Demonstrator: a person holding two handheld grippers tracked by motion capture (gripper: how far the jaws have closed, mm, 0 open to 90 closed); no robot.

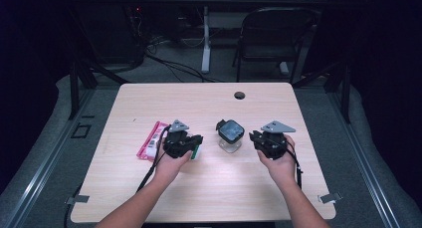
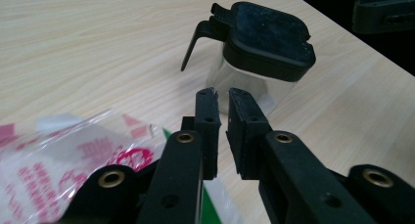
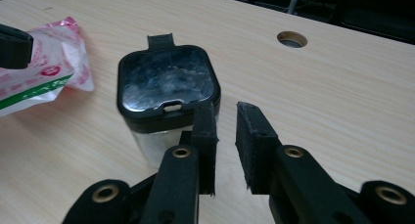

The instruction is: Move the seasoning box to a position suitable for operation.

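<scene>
Fingers (image 2: 244,131) of both grippers, flat black pads, stand narrowly parted beside the clear, black-lidded square container (image 1: 230,136).

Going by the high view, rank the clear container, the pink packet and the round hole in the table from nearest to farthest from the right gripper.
1. Clear container with black lid: just left of the right gripper, near the table's middle.
2. Round hole: beyond the gripper, near the table's far edge.
3. Pink packet: farthest, on the left side, past the left gripper.
</scene>
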